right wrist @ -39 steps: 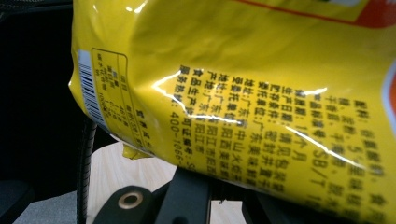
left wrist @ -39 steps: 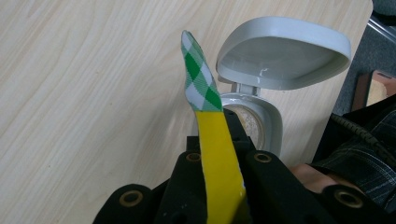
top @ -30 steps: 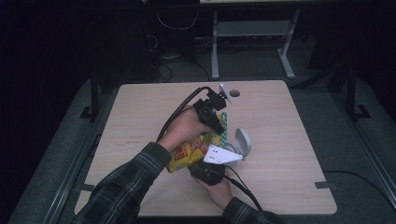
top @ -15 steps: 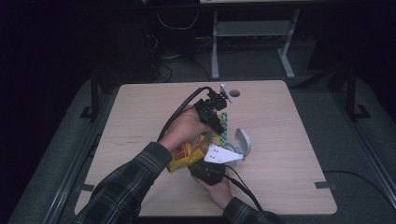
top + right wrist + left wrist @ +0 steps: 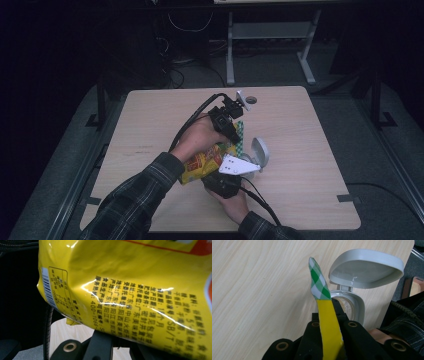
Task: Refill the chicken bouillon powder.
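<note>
Yellow crinkly snack bag, one, held mid-table between left gripper and right gripper; one grey flip-lid container just beside.

Left gripper view: jaws clenched on the bag's green-checked top seal, container open behind.

Right gripper view: jaws pinch the bag from below. Probably light, slippery, crushable; grip the seams.
</note>
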`<state>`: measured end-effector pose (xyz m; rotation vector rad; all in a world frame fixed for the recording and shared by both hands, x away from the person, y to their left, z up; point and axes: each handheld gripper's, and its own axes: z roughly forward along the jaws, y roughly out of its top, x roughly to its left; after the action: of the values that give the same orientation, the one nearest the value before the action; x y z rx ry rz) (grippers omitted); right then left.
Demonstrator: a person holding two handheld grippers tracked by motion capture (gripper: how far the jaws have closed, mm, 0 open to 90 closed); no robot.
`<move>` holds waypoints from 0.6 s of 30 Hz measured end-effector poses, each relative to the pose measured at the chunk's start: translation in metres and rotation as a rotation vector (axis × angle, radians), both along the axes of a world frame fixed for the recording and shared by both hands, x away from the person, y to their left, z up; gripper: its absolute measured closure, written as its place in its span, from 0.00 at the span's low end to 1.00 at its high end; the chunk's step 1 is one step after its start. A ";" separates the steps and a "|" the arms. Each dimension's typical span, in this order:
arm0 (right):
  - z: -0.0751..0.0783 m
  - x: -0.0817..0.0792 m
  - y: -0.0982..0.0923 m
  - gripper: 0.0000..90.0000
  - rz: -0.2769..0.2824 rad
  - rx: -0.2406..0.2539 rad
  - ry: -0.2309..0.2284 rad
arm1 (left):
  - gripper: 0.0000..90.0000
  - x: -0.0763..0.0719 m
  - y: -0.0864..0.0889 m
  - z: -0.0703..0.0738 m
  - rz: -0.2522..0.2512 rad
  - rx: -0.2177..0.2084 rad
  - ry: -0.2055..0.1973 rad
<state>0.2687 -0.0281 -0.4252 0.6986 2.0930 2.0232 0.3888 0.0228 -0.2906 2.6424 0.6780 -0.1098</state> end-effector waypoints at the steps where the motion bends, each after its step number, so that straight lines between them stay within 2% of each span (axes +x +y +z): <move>1: 0.000 0.000 0.000 1.00 0.001 0.000 -0.001 | 1.00 0.000 0.000 0.000 0.000 0.001 0.001; 18: 0.000 0.000 0.000 1.00 0.001 0.004 0.004 | 1.00 0.000 -0.001 0.000 0.001 0.003 -0.002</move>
<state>0.2687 -0.0281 -0.4255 0.7032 2.0923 2.0290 0.3883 0.0220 -0.2910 2.6448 0.6794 -0.1064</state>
